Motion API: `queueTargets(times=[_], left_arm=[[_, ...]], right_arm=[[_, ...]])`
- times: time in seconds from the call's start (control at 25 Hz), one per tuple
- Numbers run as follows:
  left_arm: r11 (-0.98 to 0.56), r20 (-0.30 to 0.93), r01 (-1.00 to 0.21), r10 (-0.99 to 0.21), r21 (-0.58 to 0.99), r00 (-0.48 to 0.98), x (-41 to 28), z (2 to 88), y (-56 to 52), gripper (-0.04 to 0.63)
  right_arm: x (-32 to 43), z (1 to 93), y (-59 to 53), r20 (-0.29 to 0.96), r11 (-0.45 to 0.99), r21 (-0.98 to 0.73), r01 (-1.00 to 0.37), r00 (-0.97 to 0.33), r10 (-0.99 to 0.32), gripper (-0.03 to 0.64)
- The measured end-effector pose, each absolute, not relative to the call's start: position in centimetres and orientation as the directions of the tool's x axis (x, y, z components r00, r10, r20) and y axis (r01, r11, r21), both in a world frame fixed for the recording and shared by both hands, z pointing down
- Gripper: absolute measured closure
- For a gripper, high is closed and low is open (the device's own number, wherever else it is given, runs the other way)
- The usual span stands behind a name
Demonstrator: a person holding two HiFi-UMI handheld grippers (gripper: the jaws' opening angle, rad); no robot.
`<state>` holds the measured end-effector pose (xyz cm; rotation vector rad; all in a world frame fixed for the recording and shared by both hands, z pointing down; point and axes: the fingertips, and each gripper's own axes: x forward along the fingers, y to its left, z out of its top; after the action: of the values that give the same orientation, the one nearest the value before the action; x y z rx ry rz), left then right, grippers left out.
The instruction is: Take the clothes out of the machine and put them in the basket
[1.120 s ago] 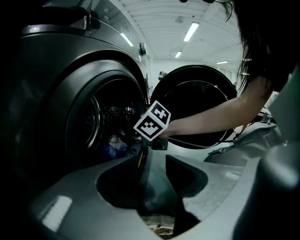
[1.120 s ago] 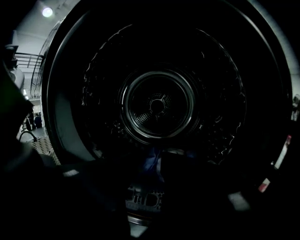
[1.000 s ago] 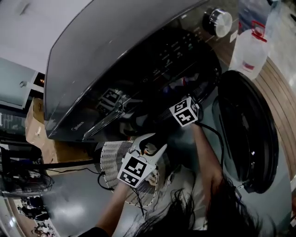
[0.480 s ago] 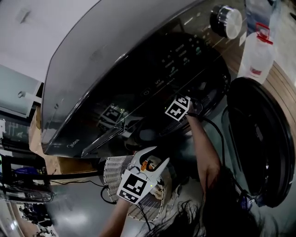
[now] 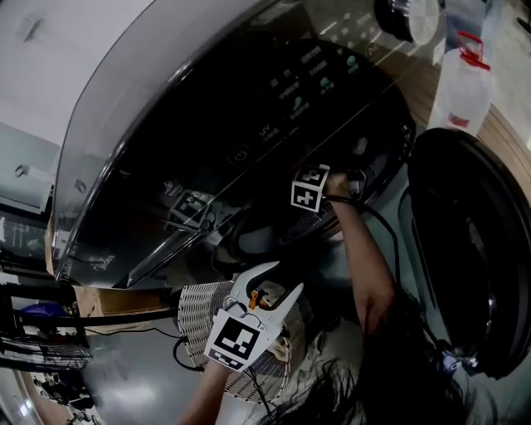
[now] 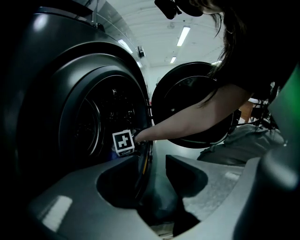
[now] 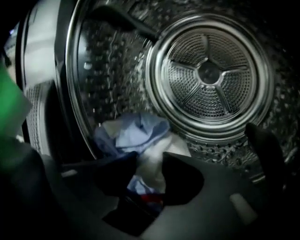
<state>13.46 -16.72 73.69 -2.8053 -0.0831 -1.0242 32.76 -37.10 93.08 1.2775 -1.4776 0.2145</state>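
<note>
Light blue and white clothes point(image 7: 137, 135) lie heaped on the drum floor of the dark grey washing machine point(image 5: 207, 100). My right gripper point(image 7: 150, 169) is inside the machine's mouth, open, with its jaws just short of the heap; white cloth shows in the gap between them. From the head view only its marker cube point(image 5: 308, 189) shows at the opening. My left gripper point(image 5: 282, 278) hangs open and empty over the white mesh basket point(image 5: 192, 305), which stands on the floor in front of the machine. In the left gripper view the left gripper point(image 6: 157, 171) faces the opening.
The round door point(image 5: 465, 241) stands swung open to the right. A white detergent bottle point(image 5: 465, 87) and a control knob point(image 5: 411, 17) lie past the machine. A cardboard box point(image 5: 108, 300) sits left of the basket. The drum's ribbed back wall point(image 7: 208, 72) lies behind the clothes.
My right gripper has gone deeper into the machine's opening, its cube now at the rim. The left gripper has stayed over the basket, still open.
</note>
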Motion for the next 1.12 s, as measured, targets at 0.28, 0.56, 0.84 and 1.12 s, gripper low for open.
queueTargets(times=[0.28, 0.56, 0.84, 1.12], left_arm=[[-0.986, 0.637, 0.088, -0.024, -0.144, 0.770, 13.4, 73.3, -17.4, 0.406], [-0.988, 0.682, 0.100, -0.006, -0.116, 0.732, 13.3, 71.5, -15.9, 0.406], [-0.992, 0.718, 0.090, -0.004, -0.093, 0.696, 12.2, 66.1, -13.9, 0.406], [-0.988, 0.769, 0.095, -0.033, -0.121, 0.638, 10.3, 62.0, -13.1, 0.406]], right_arm=[[34.5, 92.3, -36.0, 0.751, 0.314, 0.492, -0.812, 0.214, -0.624, 0.584], [31.4, 87.2, -33.1, 0.584, 0.120, 0.451, -0.884, 0.192, -0.789, 0.586], [26.7, 82.1, -28.2, 0.562, 0.047, 0.329, -0.943, 0.155, -0.813, 0.586], [24.6, 76.5, -23.4, 0.537, -0.075, 0.141, -0.987, 0.140, -0.832, 0.586]])
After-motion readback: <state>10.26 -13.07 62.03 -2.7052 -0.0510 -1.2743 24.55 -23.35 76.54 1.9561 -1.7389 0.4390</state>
